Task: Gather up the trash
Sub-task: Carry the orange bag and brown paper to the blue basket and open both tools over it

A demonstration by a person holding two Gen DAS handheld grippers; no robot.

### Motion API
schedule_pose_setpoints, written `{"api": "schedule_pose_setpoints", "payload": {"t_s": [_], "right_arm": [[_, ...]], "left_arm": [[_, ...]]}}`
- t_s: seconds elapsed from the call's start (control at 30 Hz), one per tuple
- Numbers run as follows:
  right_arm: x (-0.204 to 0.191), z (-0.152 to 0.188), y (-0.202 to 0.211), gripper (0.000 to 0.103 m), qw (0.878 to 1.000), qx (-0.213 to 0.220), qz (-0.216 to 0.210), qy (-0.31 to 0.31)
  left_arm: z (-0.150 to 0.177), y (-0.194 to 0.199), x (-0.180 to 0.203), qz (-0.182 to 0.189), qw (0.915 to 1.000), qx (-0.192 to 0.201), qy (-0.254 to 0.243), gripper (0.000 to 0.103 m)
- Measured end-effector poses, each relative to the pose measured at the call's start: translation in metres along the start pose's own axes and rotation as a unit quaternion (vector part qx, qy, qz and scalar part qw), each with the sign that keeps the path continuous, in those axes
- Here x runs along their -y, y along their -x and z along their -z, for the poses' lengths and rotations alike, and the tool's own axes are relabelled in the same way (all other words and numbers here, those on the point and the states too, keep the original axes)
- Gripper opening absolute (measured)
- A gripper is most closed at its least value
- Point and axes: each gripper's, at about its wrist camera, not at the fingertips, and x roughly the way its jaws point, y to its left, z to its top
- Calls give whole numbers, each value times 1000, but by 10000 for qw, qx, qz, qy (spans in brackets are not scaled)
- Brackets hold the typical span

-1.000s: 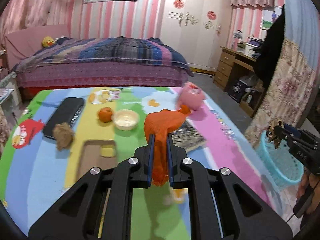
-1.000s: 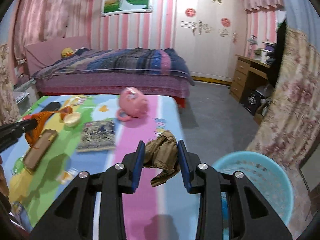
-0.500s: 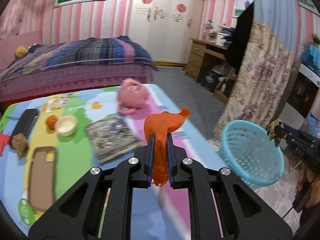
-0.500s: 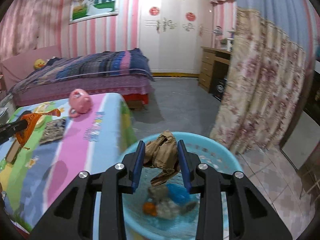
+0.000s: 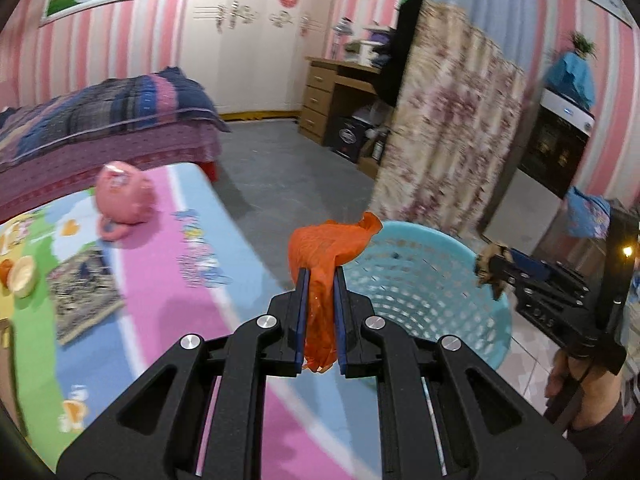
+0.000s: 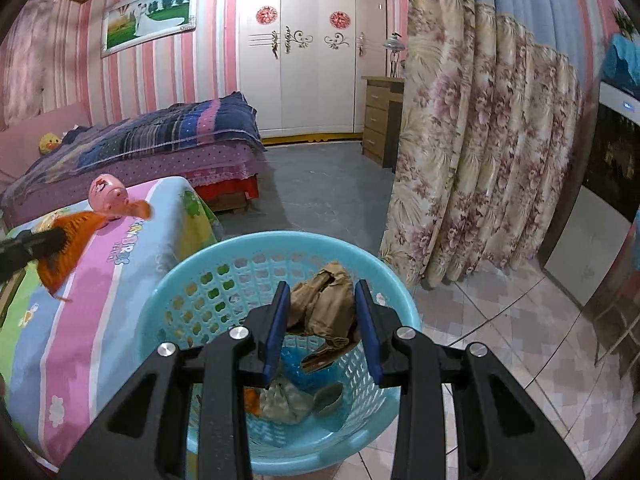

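Note:
My left gripper (image 5: 319,276) is shut on a crumpled orange plastic bag (image 5: 326,246), held over the table's right edge, just left of the light blue basket (image 5: 434,244). In the right wrist view the same bag (image 6: 74,240) hangs at the far left over the table. My right gripper (image 6: 322,294) is shut on a wad of brown crumpled paper (image 6: 324,306), directly above the open basket (image 6: 192,268). Several scraps of trash (image 6: 288,398) lie on the basket's bottom. The right gripper (image 5: 494,270) with its brown wad also shows at the right of the left wrist view.
The table (image 5: 172,248) has a colourful cartoon cloth; a pink pig toy (image 5: 122,196), a patterned booklet (image 5: 82,294) and a small bowl (image 5: 22,276) lie on it. A floral curtain (image 6: 480,160) hangs right of the basket. A bed (image 6: 160,140) and a wardrobe (image 6: 312,40) stand behind.
Both grippers swung right from over the table toward the basket. The right one now hangs over the basket with its brown wad; the left reached the table's edge with the orange bag.

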Motion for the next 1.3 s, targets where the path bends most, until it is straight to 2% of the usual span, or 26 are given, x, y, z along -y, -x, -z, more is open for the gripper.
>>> {"api": "schedule_pose_setpoints", "payload": {"t_s": [0.17,0.33,0.37,0.43,0.47,0.5,0.63,0.7,0.8,1.0,1.07,1.13,1.17,1.23,1.27,1.3], "right_arm": [[8,5,-3,34,9999,-46,26,-102],[17,7,-4,34,9998,-80,85,-137],[18,7,-4,34,9998,-85,95,-137],[20,8,-6,34,9998,-112,121,-142],[21,9,-6,34,9997,-117,126,-146],[22,9,-6,34,9997,-125,134,-148],[24,13,-9,34,9996,-160,165,-173],[22,15,-10,34,9995,-164,156,-202],[16,15,-14,34,9996,-176,136,-176],[2,14,-22,35,9997,-102,112,-176],[0,12,-25,35,9997,-76,92,-217],[-3,10,-28,36,9996,-47,144,-247],[-4,9,-29,37,9995,-35,155,-270],[-6,6,-30,52,9992,26,243,-329],[-8,6,-30,65,9991,53,258,-338],[-9,4,-30,71,9990,85,279,-341]], "left_arm": [[8,-31,26,213,9994,-240,-129,10],[9,-57,38,236,9986,-411,-232,10],[8,-63,39,228,9984,-463,-234,13],[7,-66,39,210,9982,-513,-235,32],[7,-66,38,112,9985,-481,-237,49],[6,-64,36,44,9988,-431,-245,60],[5,-55,24,-164,9991,-308,-249,67],[4,-47,15,-339,9991,-171,-187,78],[1,-32,2,-554,9984,50,-87,88],[0,-12,-21,-992,9948,214,-21,97],[2,-4,-30,-1206,9924,245,-23,97],[1,1,-40,-1269,9916,248,38,97],[2,5,-47,-1305,9911,247,92,97],[3,14,-59,-1368,9901,268,177,97],[3,21,-67,-1440,9889,296,218,97],[4,24,-71,-1485,9881,316,232,97]]}}
